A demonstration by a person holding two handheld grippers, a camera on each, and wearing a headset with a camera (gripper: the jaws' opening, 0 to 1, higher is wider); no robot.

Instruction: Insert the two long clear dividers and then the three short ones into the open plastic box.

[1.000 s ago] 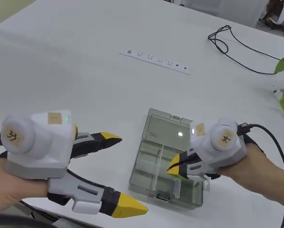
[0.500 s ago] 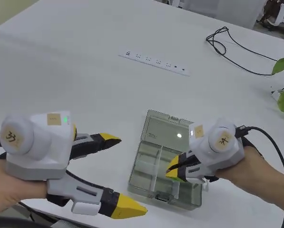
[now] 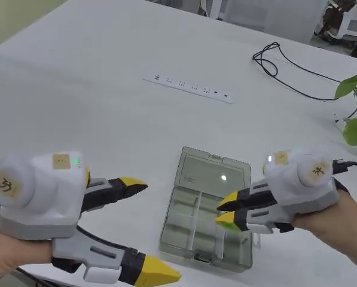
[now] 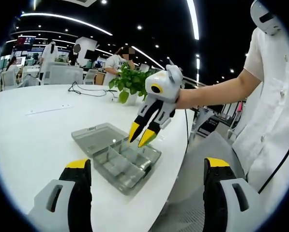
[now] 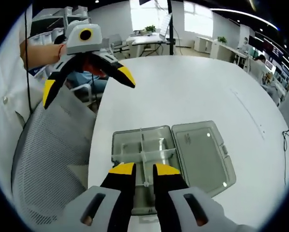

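Box lies open on the white counter, close to its near edge, with the lid folded flat on the far side. Clear dividers stand inside the tray: one runs lengthwise and another crosses it, and how many are seated cannot be told through the clear plastic.

The right hand-held gripper hovers over the right part of the tray, pointing left across it. Its yellow-tipped jaws are drawn nearly together with only a thin gap between them. Whether a clear piece is pinched there cannot be told. In the right gripper view those jaws rise over the near side of the tray, in line with the crossing dividers, and the lid lies to the right.

The left hand-held gripper sits left of the box and apart from it, jaws spread wide and holding nothing. In the left gripper view its two tips stand far apart at the bottom, with the box between and beyond them and the right hand-held gripper above the tray.

Farther back on the counter lie a white power strip and a looped black cable. A green plant shows at the right edge.
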